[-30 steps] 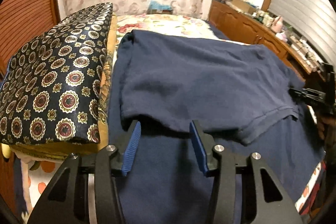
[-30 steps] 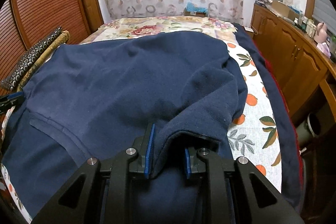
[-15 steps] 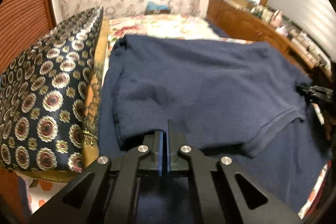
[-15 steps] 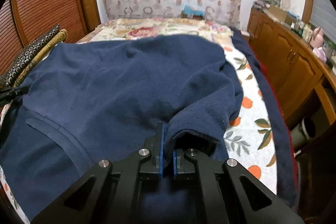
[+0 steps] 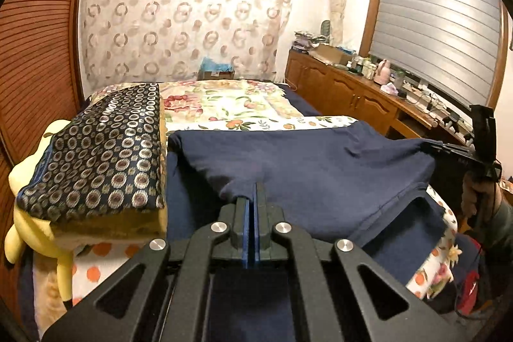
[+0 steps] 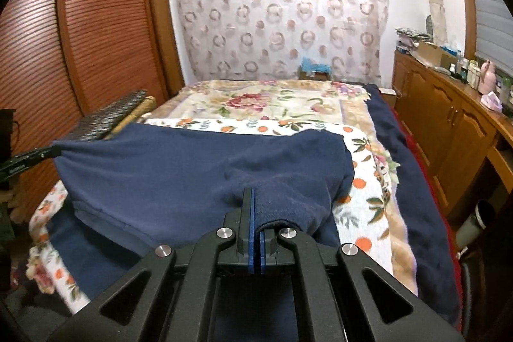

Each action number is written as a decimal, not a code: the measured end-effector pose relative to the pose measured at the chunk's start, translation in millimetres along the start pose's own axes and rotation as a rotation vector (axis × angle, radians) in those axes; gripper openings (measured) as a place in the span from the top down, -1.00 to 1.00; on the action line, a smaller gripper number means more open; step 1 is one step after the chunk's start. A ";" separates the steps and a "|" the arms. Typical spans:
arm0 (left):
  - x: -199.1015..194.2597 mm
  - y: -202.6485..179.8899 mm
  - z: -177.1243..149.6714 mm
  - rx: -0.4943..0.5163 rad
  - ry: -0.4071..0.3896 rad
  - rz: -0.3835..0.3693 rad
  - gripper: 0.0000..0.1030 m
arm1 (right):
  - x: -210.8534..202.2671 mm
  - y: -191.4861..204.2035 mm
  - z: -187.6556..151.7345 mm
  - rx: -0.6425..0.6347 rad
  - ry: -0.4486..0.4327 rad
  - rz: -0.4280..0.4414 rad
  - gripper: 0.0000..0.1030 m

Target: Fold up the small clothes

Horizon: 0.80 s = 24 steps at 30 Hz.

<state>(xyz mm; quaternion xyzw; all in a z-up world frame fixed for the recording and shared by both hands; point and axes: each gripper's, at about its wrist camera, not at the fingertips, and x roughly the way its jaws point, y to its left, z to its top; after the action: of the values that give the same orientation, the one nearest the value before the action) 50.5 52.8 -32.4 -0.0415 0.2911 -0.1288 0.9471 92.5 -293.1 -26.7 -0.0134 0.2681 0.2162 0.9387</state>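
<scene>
A navy blue garment (image 5: 314,169) hangs stretched above the bed between my two grippers; it also shows in the right wrist view (image 6: 198,169). My left gripper (image 5: 252,197) is shut on its near left edge. My right gripper (image 6: 253,207) is shut on a bunched part of its right edge. The right gripper shows in the left wrist view (image 5: 455,149) at the cloth's far right, and the left gripper in the right wrist view (image 6: 29,162) at the far left. The garment's hem sags lower in the middle.
The bed (image 6: 266,104) has a floral cover and a navy blanket (image 6: 413,156) along its right side. A patterned cushion (image 5: 102,149) on a yellow plush toy (image 5: 22,175) lies left. A wooden cabinet (image 5: 359,98) with clutter runs along the right. A slatted wardrobe (image 6: 80,31) stands left.
The left gripper shut on the garment's edge, the right one closed fully on its bunch. Both then rose and pulled back, lifting the garment off the bed and stretching it.
</scene>
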 end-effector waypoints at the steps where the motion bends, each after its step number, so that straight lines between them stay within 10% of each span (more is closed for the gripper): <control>1: -6.2 -0.4 -3.8 -0.004 -0.005 -0.003 0.95 | -8.7 -2.7 -4.5 0.000 0.000 0.010 0.97; 11: -28.0 2.5 -38.6 -0.056 0.016 0.012 0.95 | -59.1 -10.6 -39.0 0.016 0.018 0.043 0.97; 19: 5.4 6.5 -79.9 -0.082 0.152 0.049 0.93 | -24.1 -15.3 -66.9 0.047 0.138 0.022 0.97; 24: 6.4 8.0 -87.0 -0.102 0.165 0.066 0.55 | -20.8 -15.1 -66.5 0.039 0.162 -0.003 0.64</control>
<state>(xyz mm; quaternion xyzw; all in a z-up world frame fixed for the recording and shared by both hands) 8.5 58.4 -109.0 -0.0692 0.3754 -0.0854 0.9203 49.9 -324.5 -74.4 -0.0131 0.3473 0.2078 0.9143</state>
